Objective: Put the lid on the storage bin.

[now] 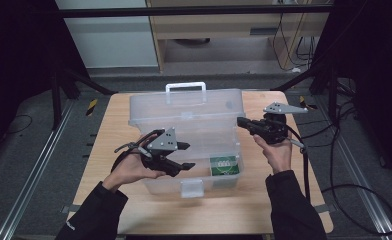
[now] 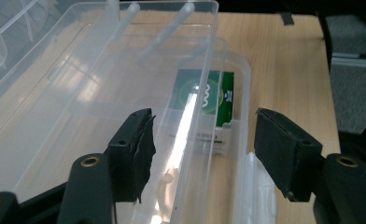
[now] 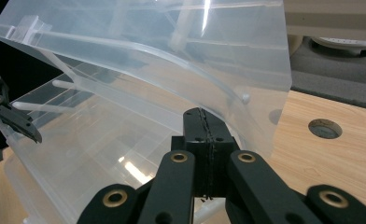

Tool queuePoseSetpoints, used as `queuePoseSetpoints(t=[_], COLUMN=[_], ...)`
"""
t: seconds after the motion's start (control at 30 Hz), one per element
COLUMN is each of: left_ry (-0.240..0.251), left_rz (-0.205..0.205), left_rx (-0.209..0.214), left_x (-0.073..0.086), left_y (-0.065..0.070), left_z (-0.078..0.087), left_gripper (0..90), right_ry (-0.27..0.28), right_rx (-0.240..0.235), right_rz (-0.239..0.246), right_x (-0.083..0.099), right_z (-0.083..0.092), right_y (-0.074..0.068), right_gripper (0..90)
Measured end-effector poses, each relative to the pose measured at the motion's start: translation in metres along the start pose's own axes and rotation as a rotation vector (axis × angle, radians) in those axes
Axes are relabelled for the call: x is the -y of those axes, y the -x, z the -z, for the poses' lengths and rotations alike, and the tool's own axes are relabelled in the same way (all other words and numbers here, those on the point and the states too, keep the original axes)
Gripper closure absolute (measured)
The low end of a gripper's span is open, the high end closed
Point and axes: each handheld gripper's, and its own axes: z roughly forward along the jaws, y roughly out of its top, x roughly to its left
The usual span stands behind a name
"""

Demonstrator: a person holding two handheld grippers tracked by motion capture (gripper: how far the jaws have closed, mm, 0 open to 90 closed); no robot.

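A clear plastic box stands on the wooden table with its lid raised upright at the back. A green packet lies in the box's right end. My left gripper hovers over the box's left half, open, with nothing between its jaws. In the left gripper view the jaws straddle the box's front wall, and the green packet lies beyond. My right gripper is shut at the lid's right edge. In the right gripper view its tips touch the lid; whether they pinch it I cannot tell.
The lid carries a white handle on top, and a latch hangs at the box's front. Bare table lies in front of and beside the box. A round hole sits in the tabletop. Cables trail off the table's right side.
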Motion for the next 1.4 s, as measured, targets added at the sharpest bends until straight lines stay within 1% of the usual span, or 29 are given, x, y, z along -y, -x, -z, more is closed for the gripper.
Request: queuePoseSetpoints(t=[0.03,0.13,0.2,0.23,0.27,0.4,0.43,0.5,0.53,0.57,0.6,0.67,0.73,0.77,0.8,0.83,0.87,0.93,1.0,1.03,1.1,1.13,1.17,1.2,1.23,1.27,1.33,1.4], left_ry=[0.015,0.021,0.022,0.022,0.020,0.048,0.048,0.053,0.059,0.078,0.078,0.077,0.082,0.085,0.091,0.090,0.095,0.105,0.106,0.107,0.114,0.112,0.111,0.108,0.106,0.104,0.098,0.096], left_rz=[0.011,0.022,0.033,0.033,0.047,0.098,0.098,0.123,0.133,0.157,0.157,0.173,0.192,0.203,0.212,0.217,0.223,0.249,0.258,0.261,0.295,0.304,0.311,0.317,0.325,0.331,0.343,0.354], left_rx=[0.003,-0.013,-0.035,-0.035,-0.066,-0.122,-0.122,-0.169,-0.178,-0.201,-0.201,-0.228,-0.267,-0.276,-0.287,-0.314,-0.332,-0.351,-0.384,-0.395,-0.407,-0.421,-0.424,-0.429,-0.444,-0.447,-0.470,-0.479], left_x=[0.001,0.005,0.008,0.008,0.010,0.015,0.015,0.018,0.019,0.020,0.020,0.023,0.026,0.027,0.029,0.030,0.031,0.033,0.036,0.038,0.042,0.045,0.047,0.048,0.051,0.053,0.058,0.061], left_y=[0.001,0.002,0.003,0.003,0.003,0.002,0.002,0.002,0.001,0.002,0.002,0.001,0.001,0.001,0.001,0.001,0.001,0.001,0.001,0.000,-0.001,-0.002,-0.003,-0.003,-0.005,-0.006,-0.009,-0.010], left_z=[0.000,0.002,0.005,0.005,0.009,0.019,0.019,0.028,0.030,0.032,0.032,0.036,0.040,0.041,0.042,0.046,0.048,0.053,0.060,0.064,0.069,0.072,0.073,0.075,0.076,0.077,0.078,0.080], left_gripper=[36.8,37.1,37.8,38.0,38.3,41.5,42.8,45.9,48.7,51.1,53.7,55.2,60.4,63.9,65.2,67.0,70.3,73.1,77.1,78.5,82.7,84.3,85.8,86.7,87.5,88.2,89.1,89.3], right_ry=[0.000,-0.001,-0.002,-0.002,-0.005,-0.009,-0.012,-0.013,-0.014,-0.014,-0.014,-0.016,-0.018,-0.019,-0.019,-0.020,-0.021,-0.022,-0.025,-0.026,-0.029,-0.031,-0.032,-0.034,-0.035,-0.038,-0.048,-0.055], right_rx=[0.001,0.001,-0.001,-0.001,0.000,0.002,0.003,0.004,0.003,0.003,0.003,0.005,0.004,0.006,0.006,0.005,0.007,0.005,0.005,0.003,0.005,0.005,0.005,0.004,0.003,0.004,0.005,0.005], right_rz=[0.001,0.003,0.005,0.005,0.004,0.008,0.009,0.012,0.008,0.009,0.009,0.010,0.011,0.013,0.013,0.013,0.012,0.013,0.014,0.013,0.014,0.014,0.016,0.017,0.016,0.016,0.018,0.023], right_x=[0.000,0.001,0.002,0.002,0.002,0.003,0.003,0.003,0.003,0.003,0.003,0.003,0.003,0.003,0.003,0.003,0.004,0.004,0.005,0.005,0.005,0.006,0.006,0.006,0.006,0.007,0.008,0.010], right_z=[0.000,0.001,0.001,0.001,0.001,0.002,0.002,0.002,0.002,0.002,0.002,0.002,0.002,0.002,0.002,0.002,0.002,0.002,0.002,0.002,0.002,0.002,0.002,0.002,0.003,0.003,0.004,0.005], right_y=[0.000,0.000,-0.001,-0.001,-0.001,-0.002,-0.002,-0.002,-0.002,-0.002,-0.002,-0.002,-0.002,-0.002,-0.002,-0.002,-0.002,-0.002,-0.002,-0.002,-0.002,-0.002,-0.002,-0.002,-0.003,-0.003,-0.004,-0.005], right_gripper=[90.0,90.0,90.0,90.0,90.0,90.0,90.0,90.0,90.0,90.0,90.0,90.0,90.0,90.0,90.0,90.0,90.0,90.0,90.0,90.0,90.0,90.0,90.0,90.0,90.0,90.0,90.0,90.0])
